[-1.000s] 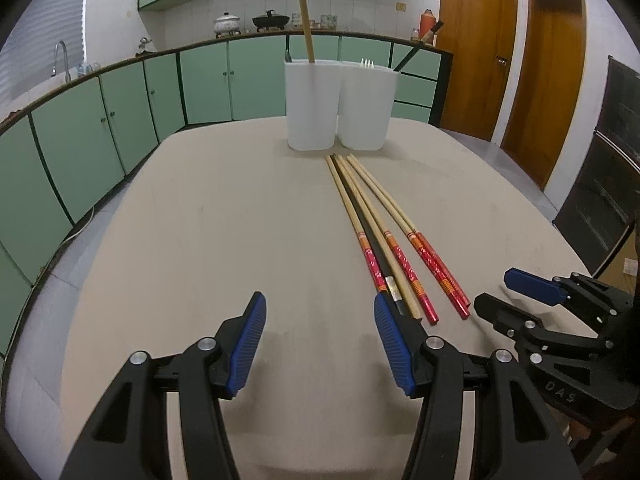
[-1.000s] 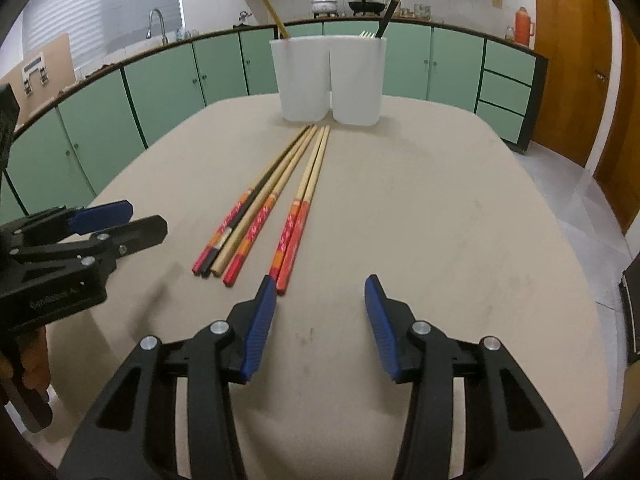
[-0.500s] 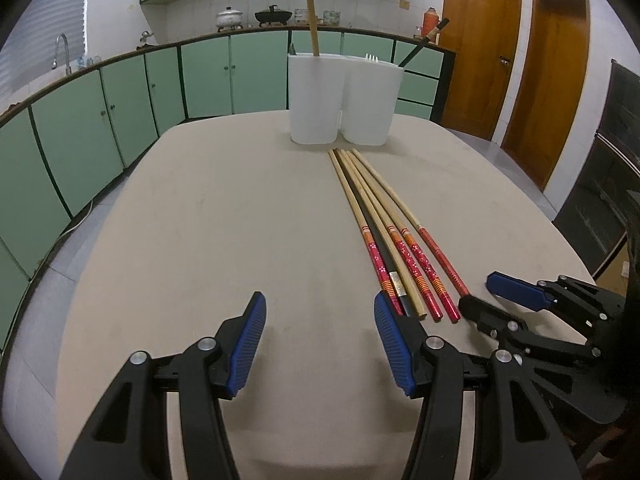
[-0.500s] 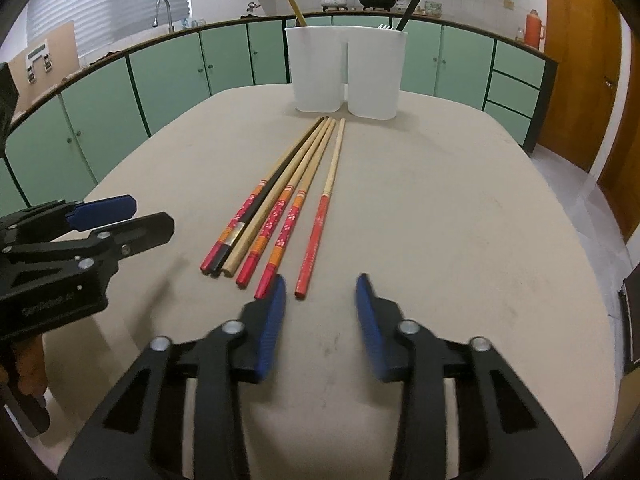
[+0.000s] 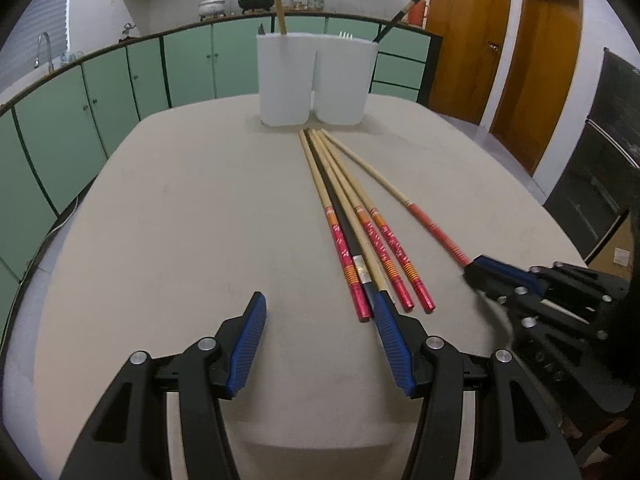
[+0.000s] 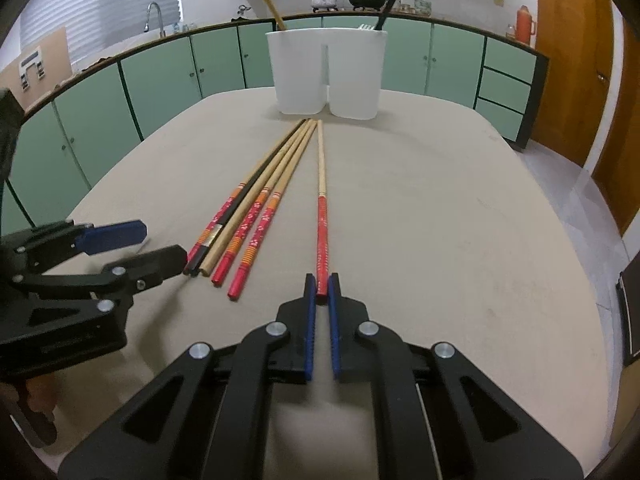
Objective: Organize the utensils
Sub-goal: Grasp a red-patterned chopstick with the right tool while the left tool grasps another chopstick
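Several long chopsticks [image 5: 352, 216] lie side by side on the beige table [image 5: 180, 208], tips toward a white two-part holder [image 5: 316, 80]. My right gripper [image 6: 322, 286] is shut on the red end of one chopstick [image 6: 321, 208], which is pulled apart from the bundle [image 6: 256, 208]. It also shows in the left wrist view [image 5: 400, 196], with the right gripper [image 5: 476, 268] at its end. My left gripper [image 5: 320, 320] is open and empty, just behind the bundle's red ends; it shows in the right wrist view [image 6: 156, 246]. The holder [image 6: 326, 74] has a wooden and a black stick in it.
Green kitchen cabinets [image 5: 120, 80] and a counter with a sink [image 6: 154, 16] curve round the far side. Wooden doors [image 5: 548, 68] stand at the right. The table edge [image 5: 280, 446] is close below my left gripper.
My right gripper moved forward and closed on the rightmost chopstick's red end, swinging it away from the bundle. My left gripper stayed open and edged forward.
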Tool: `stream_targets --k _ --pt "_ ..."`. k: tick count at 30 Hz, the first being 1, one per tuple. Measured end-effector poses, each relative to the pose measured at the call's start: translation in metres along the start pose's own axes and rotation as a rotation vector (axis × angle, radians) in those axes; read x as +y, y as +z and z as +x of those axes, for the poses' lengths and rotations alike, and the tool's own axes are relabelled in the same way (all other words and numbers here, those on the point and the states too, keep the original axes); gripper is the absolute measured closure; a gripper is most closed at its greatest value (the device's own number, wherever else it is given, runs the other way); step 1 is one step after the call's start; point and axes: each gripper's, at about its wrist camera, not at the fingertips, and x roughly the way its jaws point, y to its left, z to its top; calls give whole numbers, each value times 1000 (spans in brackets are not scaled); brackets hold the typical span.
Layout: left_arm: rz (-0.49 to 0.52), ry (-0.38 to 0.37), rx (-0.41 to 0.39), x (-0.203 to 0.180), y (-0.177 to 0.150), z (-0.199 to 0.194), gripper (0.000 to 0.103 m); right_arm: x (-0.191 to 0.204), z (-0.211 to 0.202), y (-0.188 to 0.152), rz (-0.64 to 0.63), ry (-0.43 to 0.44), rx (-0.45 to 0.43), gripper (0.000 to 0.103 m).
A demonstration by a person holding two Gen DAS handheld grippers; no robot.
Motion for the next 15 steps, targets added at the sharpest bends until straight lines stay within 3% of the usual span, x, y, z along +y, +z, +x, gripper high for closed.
stream_targets --k 7,13,15 --pt "-2 50 0 6 -1 1 46 0 1 -1 3 13 -2 98" --pt "-10 48 1 4 -2 0 46 2 3 -2 4 19 -2 95" --pt "-7 42 -3 0 -2 2 51 1 3 -2 3 20 -3 95"
